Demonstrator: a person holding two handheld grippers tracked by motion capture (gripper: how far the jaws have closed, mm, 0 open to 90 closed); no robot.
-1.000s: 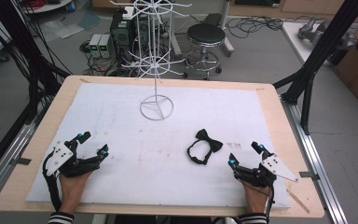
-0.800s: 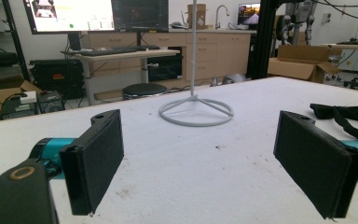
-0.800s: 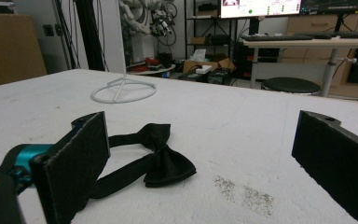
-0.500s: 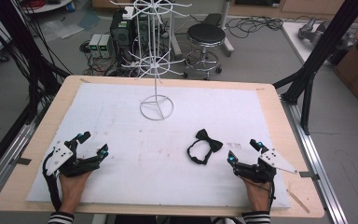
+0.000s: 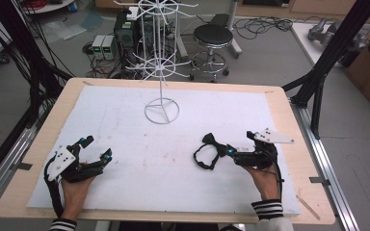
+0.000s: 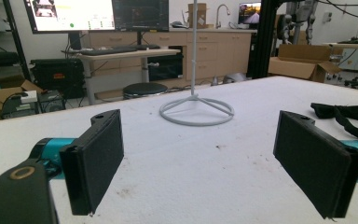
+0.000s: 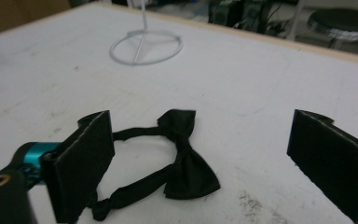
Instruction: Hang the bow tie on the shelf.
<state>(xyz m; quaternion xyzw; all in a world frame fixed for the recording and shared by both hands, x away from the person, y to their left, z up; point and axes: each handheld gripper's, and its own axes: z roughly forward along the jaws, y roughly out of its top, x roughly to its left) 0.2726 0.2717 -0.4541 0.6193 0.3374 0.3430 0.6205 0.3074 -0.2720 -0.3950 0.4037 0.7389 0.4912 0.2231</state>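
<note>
I judge the work barely begun: nothing is picked up yet, and the grasp and any hanging remain. My right gripper (image 5: 227, 150) sits near the table's (image 5: 279, 125) front right edge, jaws spread wide, holding nothing; the black bow tie (image 7: 182, 154) lies flat on the white sheet between and just ahead of them, not clamped. My left gripper (image 5: 96, 150) rests near the front left corner, jaws equally wide, empty, touching only the sheet. Farther back, mid-table toward the rear edge, stands the white wire rack (image 5: 162, 109), hooks bare.
</note>
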